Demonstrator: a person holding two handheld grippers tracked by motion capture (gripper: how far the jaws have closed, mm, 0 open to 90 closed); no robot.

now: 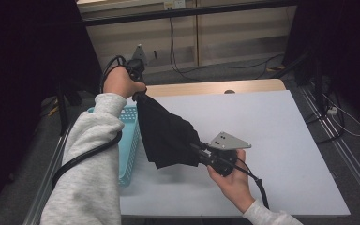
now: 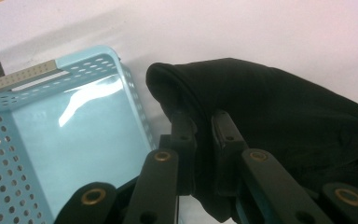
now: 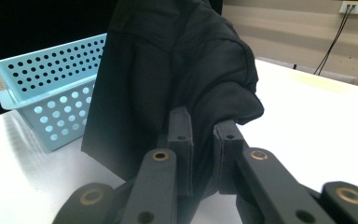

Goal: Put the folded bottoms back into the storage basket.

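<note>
A black cloth garment (image 1: pixel 166 133) hangs stretched between my two grippers above the white table (image 1: pixel 272 126). My left gripper (image 1: pixel 138 95) is raised at the table's back left and is shut on the garment's upper edge (image 2: pixel 186 93). Lower, near the table's middle front, my right gripper (image 1: pixel 198 149) is shut on the garment's lower corner (image 3: pixel 214 88). In each gripper view the black fabric is pinched between the two jaws. The garment's loose part droops down toward the table between the hands.
A light blue perforated basket (image 1: pixel 129 140) stands at the table's left edge, just under and beside the garment; its inside (image 2: pixel 74 135) holds nothing. Cables (image 1: pixel 183 70) run along the floor behind the table. Dark curtains flank both sides.
</note>
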